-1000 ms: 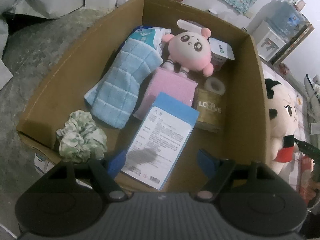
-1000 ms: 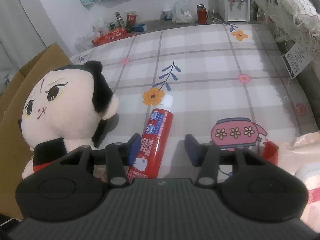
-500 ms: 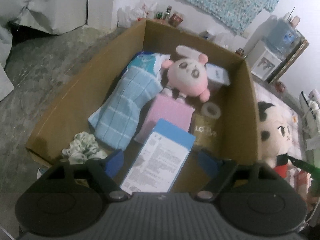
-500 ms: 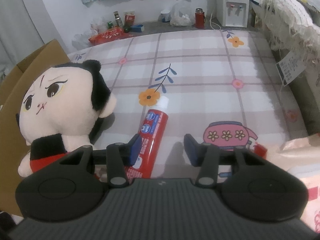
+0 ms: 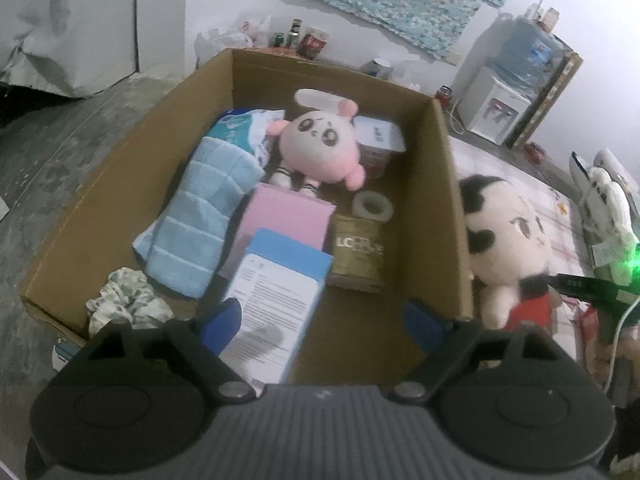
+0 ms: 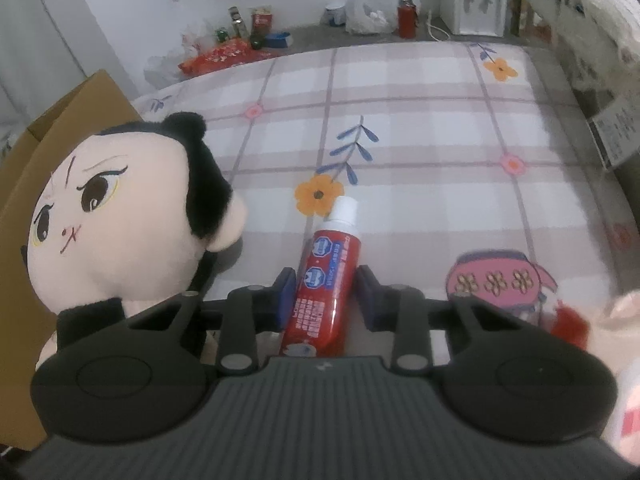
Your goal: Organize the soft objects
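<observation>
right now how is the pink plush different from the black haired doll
The pink plush lies inside the cardboard box; the black-haired doll sits outside it, on the checked bedspread against the box wall. The plush is pink with bunny ears; the doll has black hair and a red outfit. Both are soft toys with embroidered faces.

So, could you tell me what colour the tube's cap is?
White, on a red tube; the right wrist view shows it best.

A matt brown cardboard box (image 5: pixel 436 184) holds a fuzzy pink plush toy (image 5: pixel 316 148) beside a ribbed blue terry towel (image 5: pixel 200 216); outside the box, a glossy red plastic tube (image 6: pixel 326 280) lies on smooth checked cloth bedding (image 6: pixel 420 140).
</observation>
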`<action>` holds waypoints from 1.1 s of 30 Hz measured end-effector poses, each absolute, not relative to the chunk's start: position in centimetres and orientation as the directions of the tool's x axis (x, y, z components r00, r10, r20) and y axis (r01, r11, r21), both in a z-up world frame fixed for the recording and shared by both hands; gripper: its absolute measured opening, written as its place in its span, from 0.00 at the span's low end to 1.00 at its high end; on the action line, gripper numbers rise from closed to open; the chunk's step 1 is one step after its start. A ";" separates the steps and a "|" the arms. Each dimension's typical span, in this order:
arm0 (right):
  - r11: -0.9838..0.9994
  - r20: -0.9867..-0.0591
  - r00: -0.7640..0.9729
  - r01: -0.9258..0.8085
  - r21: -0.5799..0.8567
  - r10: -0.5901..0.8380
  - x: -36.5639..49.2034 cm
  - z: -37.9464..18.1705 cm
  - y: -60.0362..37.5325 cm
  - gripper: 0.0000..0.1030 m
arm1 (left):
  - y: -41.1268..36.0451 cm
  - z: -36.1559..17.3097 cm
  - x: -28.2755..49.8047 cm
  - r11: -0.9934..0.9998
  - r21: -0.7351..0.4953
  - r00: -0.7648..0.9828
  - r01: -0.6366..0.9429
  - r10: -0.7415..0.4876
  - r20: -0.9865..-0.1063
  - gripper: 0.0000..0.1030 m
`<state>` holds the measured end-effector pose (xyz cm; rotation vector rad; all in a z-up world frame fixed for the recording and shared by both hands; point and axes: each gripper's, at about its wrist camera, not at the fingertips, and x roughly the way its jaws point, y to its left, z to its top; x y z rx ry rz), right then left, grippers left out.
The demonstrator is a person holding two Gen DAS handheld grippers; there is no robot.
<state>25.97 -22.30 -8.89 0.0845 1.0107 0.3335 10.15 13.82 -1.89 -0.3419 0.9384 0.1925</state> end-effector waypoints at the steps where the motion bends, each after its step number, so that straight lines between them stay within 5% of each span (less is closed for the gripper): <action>1: 0.948 -0.819 0.483 -0.227 0.225 0.310 25.5 -8.9 -22.6 0.30 | 13.5 -1.8 10.0 0.933 -0.202 0.583 -0.298 0.010 -0.812 0.87; 13: 0.951 -0.826 0.471 -0.171 0.258 0.309 14.6 -8.5 -26.6 0.30 | 5.6 -1.0 9.3 0.981 -0.186 0.585 -0.056 -0.119 -0.802 0.87; 16: 0.945 -0.818 0.472 -0.161 0.286 0.328 12.5 -8.5 -27.4 0.30 | 2.7 -1.4 9.4 0.981 -0.191 0.556 0.043 -0.182 -0.811 0.98; 21: 0.924 -0.793 0.477 -0.149 0.352 0.379 11.4 -8.8 -29.1 0.29 | -1.3 -2.6 9.6 0.997 -0.001 0.556 0.077 -0.044 -0.830 1.00; 27: 0.920 -0.783 0.485 -0.177 0.349 0.390 11.2 -8.9 -29.2 0.29 | -0.4 -2.8 9.6 0.998 0.022 0.537 0.051 -0.009 -0.844 0.94; 33: 0.905 -0.758 0.496 -0.182 0.385 0.423 10.9 -9.2 -30.0 0.29 | -1.5 0.3 7.6 0.998 0.060 0.643 0.035 0.023 -0.765 0.94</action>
